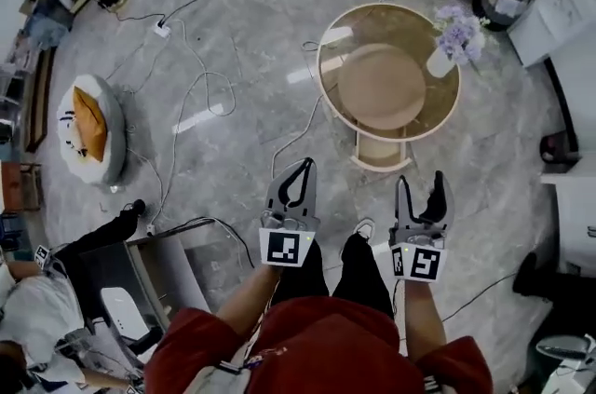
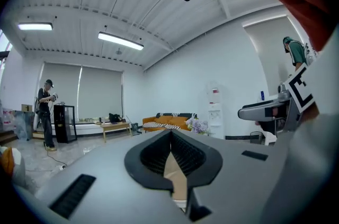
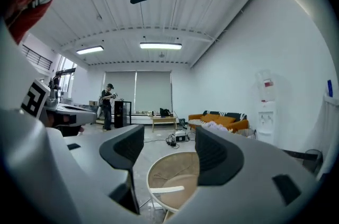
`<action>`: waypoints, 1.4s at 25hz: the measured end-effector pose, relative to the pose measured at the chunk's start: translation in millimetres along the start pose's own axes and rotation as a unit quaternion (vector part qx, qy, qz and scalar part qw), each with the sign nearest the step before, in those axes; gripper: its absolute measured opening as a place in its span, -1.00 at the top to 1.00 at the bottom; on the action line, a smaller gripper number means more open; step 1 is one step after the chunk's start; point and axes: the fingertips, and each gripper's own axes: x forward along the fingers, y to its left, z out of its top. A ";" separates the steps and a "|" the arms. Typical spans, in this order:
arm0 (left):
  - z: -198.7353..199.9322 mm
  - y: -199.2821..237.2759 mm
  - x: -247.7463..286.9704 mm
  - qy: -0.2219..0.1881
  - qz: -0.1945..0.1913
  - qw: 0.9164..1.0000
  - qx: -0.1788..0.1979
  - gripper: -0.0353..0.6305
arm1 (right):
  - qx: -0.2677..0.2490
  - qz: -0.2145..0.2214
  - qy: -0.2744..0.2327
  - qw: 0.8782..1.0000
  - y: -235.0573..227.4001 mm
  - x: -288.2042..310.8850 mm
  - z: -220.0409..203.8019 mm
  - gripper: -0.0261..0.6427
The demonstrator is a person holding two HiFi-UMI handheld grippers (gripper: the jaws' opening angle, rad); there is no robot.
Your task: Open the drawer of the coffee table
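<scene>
Coffee table, round, with a pale rim and a see-through top surface, standing on the marble floor ahead of the person and somewhat to their right. A pale part projects from under its near edge. This is probably the drawer front, though the head view does not show clearly whether it is pushed in or partly out. The right gripper view shows the same table low and centred, with a pale bar across its near side. A white vase of lilac flowers stands at the far right of the surface. The right gripper is held in the air near the table but apart from it, its fingers spread wide with nothing between them except the distant table. The left gripper is level with it and further from the table, its fingers closed tip to tip on nothing. Loose cables trail over the floor to the left. Judged progress: the task has not begun, since neither gripper touches the table. What is left is the approach, a grip on the drawer front and the whole outward pull. The right gripper looks the better placed for this, being spread and aimed at the table.
</scene>
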 end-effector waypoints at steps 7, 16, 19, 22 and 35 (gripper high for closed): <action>90.4 6.5 -48.6 -0.051 0.000 0.998 0.025 0.85 | -0.023 0.003 -0.048 0.999 16.3 -33.7 97.9 0.06; 139.7 14.2 -62.8 -0.094 -0.016 0.993 0.064 0.85 | -0.014 -0.016 -0.079 0.997 19.6 -42.8 135.2 0.06; 143.9 13.5 -58.4 -0.101 -0.024 0.992 0.071 0.85 | -0.009 -0.004 -0.090 0.996 22.4 -40.3 143.6 0.06; 150.1 13.7 -56.4 -0.113 -0.024 0.991 0.069 0.85 | -0.013 -0.003 -0.093 0.996 21.0 -40.5 146.9 0.22; 156.5 -6.5 -69.6 -0.128 -0.032 0.989 0.063 0.85 | -0.025 -0.036 -0.091 0.995 16.4 -58.5 158.3 0.85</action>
